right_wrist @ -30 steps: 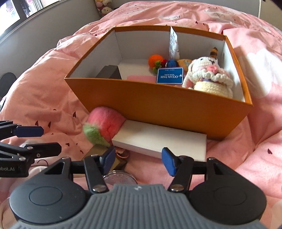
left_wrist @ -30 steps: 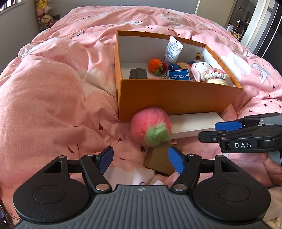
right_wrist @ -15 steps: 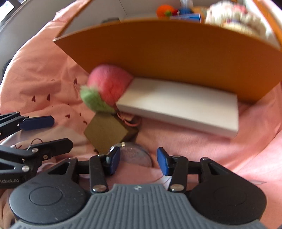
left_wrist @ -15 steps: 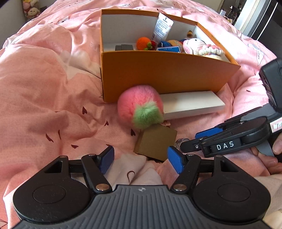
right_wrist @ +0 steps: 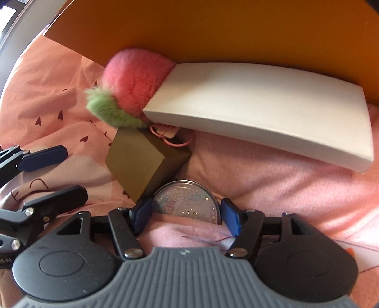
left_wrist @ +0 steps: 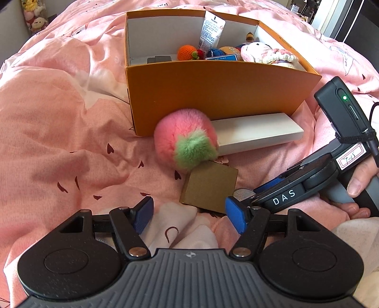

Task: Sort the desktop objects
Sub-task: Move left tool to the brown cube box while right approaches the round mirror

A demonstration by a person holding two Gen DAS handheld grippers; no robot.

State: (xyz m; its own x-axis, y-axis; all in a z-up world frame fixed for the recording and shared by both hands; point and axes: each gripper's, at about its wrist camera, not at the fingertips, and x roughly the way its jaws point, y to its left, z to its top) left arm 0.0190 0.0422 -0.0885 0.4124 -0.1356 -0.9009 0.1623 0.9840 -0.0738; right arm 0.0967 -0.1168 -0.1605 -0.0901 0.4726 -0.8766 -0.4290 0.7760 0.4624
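Right gripper (right_wrist: pixel 184 214), jaws opening, straddles the round glitter tin (right_wrist: pixel 186 201); rigid, likely slippery, best gripped across its rim.

Pink bed (left_wrist: pixel 59 123) w/ orange box (left_wrist: pixel 213 94), white box (left_wrist: pixel 258 132), plush (left_wrist: pixel 184 139).

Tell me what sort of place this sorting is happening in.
Most likely a bedroom, with the work done on a bed rather than a desk. The orange box sits on a rumpled pink duvet printed with small hearts, and plush toys are piled in the far corner by the wall.
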